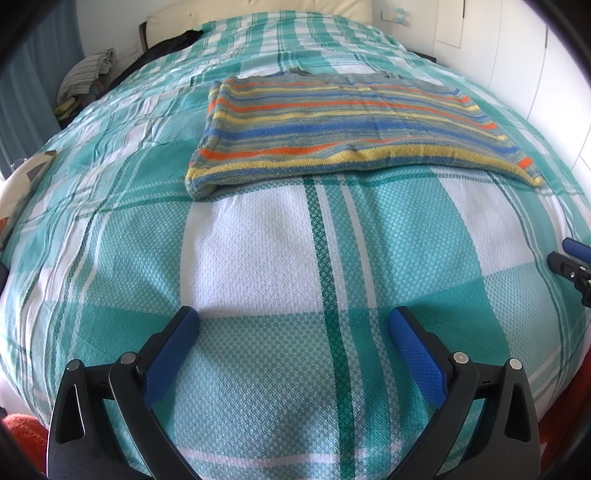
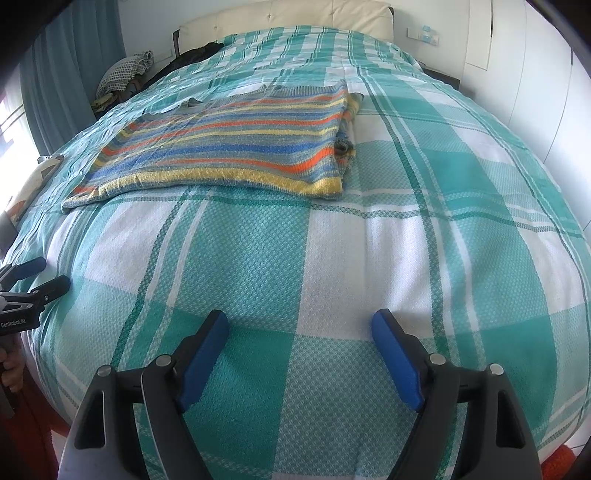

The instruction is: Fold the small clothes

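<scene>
Both wrist cameras are sitting close above the near end of the bed [image 1: 258,258], looking steeply down and forward toward the headboard [image 2: 288,18]. Left view is facing along the left claw [image 1: 293,321], right view along the right claw [image 2: 300,325]. Both are sharing the sweater [image 1: 332,122] and each other's claw at frame edge.

Soft daylight fills both views, brightest at the window edge on the left. Each tool casts a faint shadow on the bedspread [image 1: 258,258] below it. Fisheye distortion bulges the bed and darkens the corners; focus stays sharp
</scene>
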The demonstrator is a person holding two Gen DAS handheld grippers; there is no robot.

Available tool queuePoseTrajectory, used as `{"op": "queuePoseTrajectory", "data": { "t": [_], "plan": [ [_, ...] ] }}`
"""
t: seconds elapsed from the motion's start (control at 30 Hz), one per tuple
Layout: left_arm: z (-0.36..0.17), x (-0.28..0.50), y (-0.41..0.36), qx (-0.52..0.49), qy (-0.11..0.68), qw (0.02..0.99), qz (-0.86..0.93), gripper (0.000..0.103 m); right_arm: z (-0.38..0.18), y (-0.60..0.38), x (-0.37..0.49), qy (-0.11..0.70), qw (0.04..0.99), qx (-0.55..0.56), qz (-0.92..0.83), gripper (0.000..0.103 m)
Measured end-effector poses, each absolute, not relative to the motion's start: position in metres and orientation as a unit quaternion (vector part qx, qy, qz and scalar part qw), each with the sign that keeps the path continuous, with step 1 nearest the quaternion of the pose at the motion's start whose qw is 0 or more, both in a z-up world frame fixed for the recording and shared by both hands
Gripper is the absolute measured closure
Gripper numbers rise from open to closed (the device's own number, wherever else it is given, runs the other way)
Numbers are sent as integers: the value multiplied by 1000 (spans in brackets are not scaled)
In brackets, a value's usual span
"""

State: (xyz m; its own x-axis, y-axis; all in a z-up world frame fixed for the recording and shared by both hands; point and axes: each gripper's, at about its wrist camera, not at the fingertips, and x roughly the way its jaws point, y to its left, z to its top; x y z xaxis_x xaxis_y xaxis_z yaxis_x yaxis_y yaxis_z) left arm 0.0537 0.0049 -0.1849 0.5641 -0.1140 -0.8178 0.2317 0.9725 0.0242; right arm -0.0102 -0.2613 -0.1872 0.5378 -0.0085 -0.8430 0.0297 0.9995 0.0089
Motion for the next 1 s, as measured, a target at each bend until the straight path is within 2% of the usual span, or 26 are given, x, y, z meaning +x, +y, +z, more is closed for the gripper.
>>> {"op": "queuePoseTrajectory", "data": {
  "t": [0.43, 0.8, 1.0],
  "plan": [
    [-186, 56, 5, 67, 465, 877, -103, 1, -187, -258, -6, 494, 869, -4, -16, 22],
    [-185, 59, 8, 67, 470, 873, -109, 1, -187, -258, 7, 527, 849, -12, -21, 15],
    [-160, 43, 2, 83, 470, 871, -119, 3, -154, -280, -3, 529, 846, 72, -21, 16]
  ]
}}
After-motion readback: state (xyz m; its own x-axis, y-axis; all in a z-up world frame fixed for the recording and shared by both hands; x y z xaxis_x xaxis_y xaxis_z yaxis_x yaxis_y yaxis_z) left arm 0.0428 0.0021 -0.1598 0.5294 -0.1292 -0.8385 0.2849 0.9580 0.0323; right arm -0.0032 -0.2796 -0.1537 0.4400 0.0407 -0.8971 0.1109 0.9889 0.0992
